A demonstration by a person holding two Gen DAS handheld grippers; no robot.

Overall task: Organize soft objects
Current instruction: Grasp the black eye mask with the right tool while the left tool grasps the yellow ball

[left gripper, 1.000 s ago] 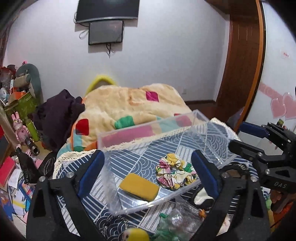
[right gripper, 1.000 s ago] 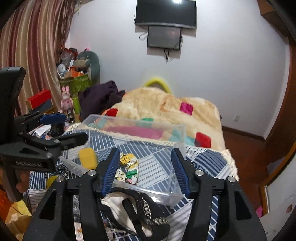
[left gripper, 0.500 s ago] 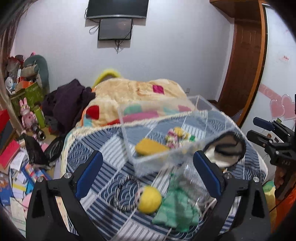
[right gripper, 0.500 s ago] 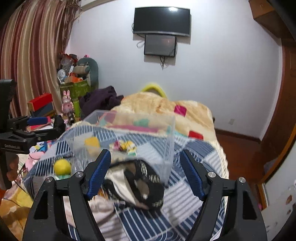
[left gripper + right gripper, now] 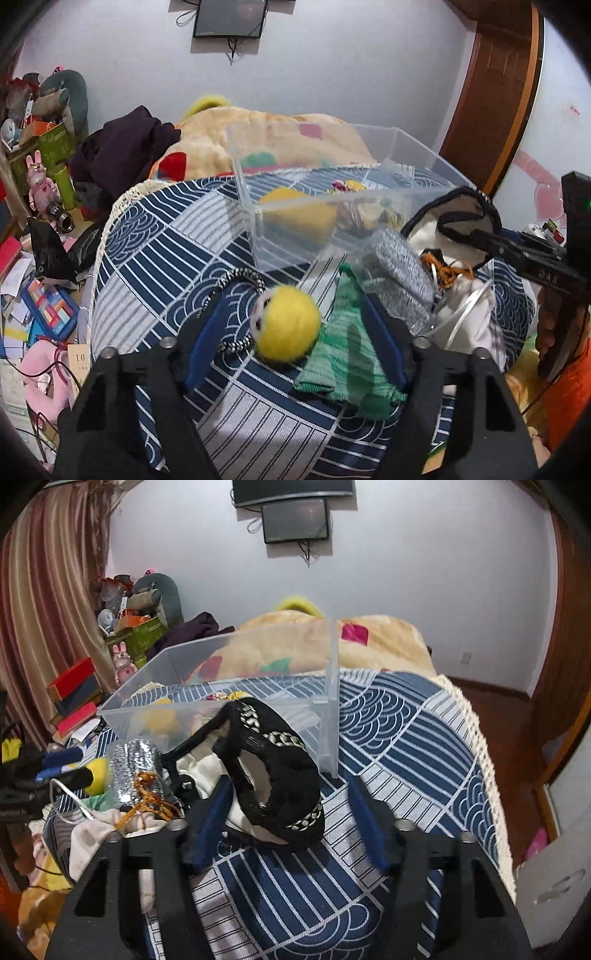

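Soft things: yellow ball (image 5: 288, 325), green cloth (image 5: 343, 354), black cap (image 5: 273, 771), heaped low in frame beside clear box (image 5: 332, 206) for sorting. Left tool (image 5: 295, 336), right tool (image 5: 291, 823): wide open, holding nothing.

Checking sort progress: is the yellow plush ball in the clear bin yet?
No, the yellow plush ball lies on the blue patterned cloth outside the clear bin, between the open left gripper fingers.

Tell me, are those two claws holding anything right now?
No. The left gripper is open around the yellow ball, and the right gripper is open by the black fabric piece; neither is clamped on anything.
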